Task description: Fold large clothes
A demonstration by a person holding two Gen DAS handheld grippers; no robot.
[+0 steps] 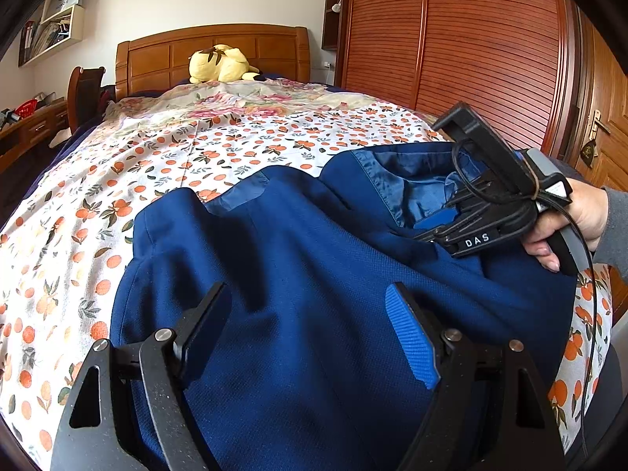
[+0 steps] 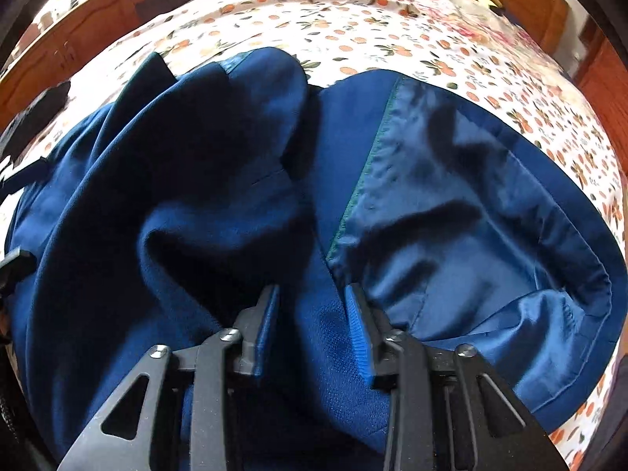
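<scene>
A dark blue jacket [image 1: 298, 259] lies crumpled on the bed, its paler satin lining [image 2: 451, 204] turned up on the right side. My left gripper [image 1: 310, 314] hovers open above the jacket's near part, and nothing sits between its fingers. My right gripper [image 2: 314, 306] points steeply down at the front edge beside the lining seam. A raised fold of the outer cloth fills the narrow gap between its pads. In the left wrist view the right gripper [image 1: 431, 227] sits at the jacket's open collar area, held by a hand [image 1: 581, 216].
The bed carries an orange-print sheet [image 1: 196, 149] with a floral cover further back. A yellow plush toy [image 1: 219, 63] rests by the wooden headboard [image 1: 212, 51]. A slatted wooden wardrobe [image 1: 451, 39] stands to the right, and a desk and a chair [image 1: 84, 90] to the left.
</scene>
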